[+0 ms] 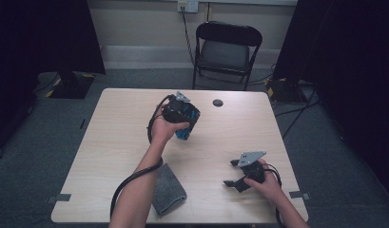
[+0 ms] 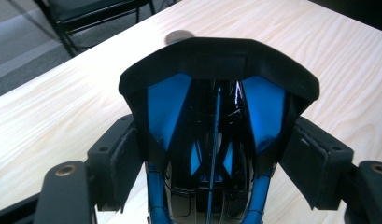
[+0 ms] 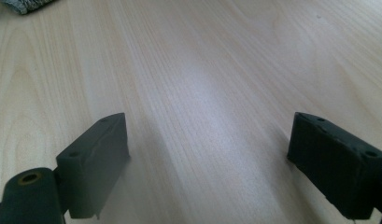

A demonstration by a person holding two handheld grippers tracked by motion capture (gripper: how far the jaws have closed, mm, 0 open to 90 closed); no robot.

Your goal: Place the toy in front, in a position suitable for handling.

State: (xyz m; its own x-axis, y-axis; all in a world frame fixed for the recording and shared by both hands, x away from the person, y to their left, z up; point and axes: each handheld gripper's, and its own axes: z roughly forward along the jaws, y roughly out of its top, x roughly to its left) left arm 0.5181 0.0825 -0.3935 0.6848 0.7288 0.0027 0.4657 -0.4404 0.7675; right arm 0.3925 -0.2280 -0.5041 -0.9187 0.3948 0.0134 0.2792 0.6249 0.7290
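Blue-black holder (image 2: 212,135) clamped in left gripper (image 1: 185,124) | mid-table (image 1: 111,142) | right gripper (image 1: 236,173) agape

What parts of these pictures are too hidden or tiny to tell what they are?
- Blue and black thing: lower end cut off by the left gripper view's bottom edge; in the high view the hand covers much of it.
- Small dark disc on the table: too small.
- Grey cloth: cut off.
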